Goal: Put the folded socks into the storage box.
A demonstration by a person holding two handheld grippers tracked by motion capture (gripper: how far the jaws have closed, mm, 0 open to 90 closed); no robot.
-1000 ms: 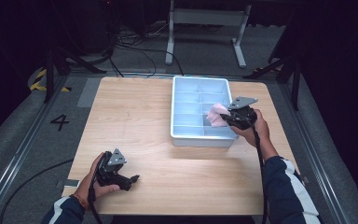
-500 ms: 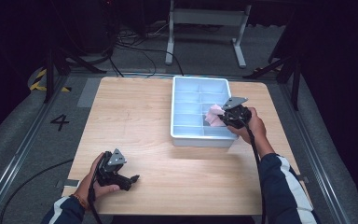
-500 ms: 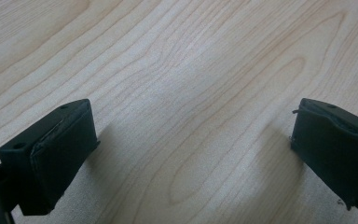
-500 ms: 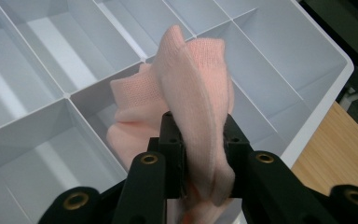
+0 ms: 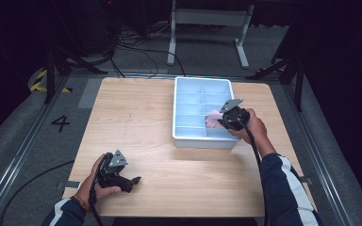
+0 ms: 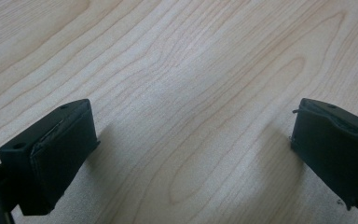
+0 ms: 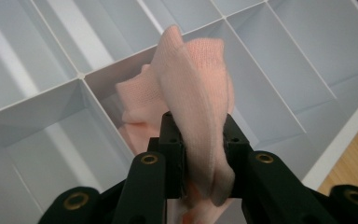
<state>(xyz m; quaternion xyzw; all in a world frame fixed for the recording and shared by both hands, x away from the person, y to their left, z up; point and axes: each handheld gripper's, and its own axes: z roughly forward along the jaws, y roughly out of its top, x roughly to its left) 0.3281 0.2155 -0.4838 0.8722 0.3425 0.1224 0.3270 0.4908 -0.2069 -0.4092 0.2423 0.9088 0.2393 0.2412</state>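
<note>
Right of centre in the high view, the right gripper hangs over the pale blue tray, its fingers clenched on a pink sock that dangles into a compartment on the tray's right side. At lower left the left gripper rests on the wooden bench, fingers spread wide, holding nothing
</note>
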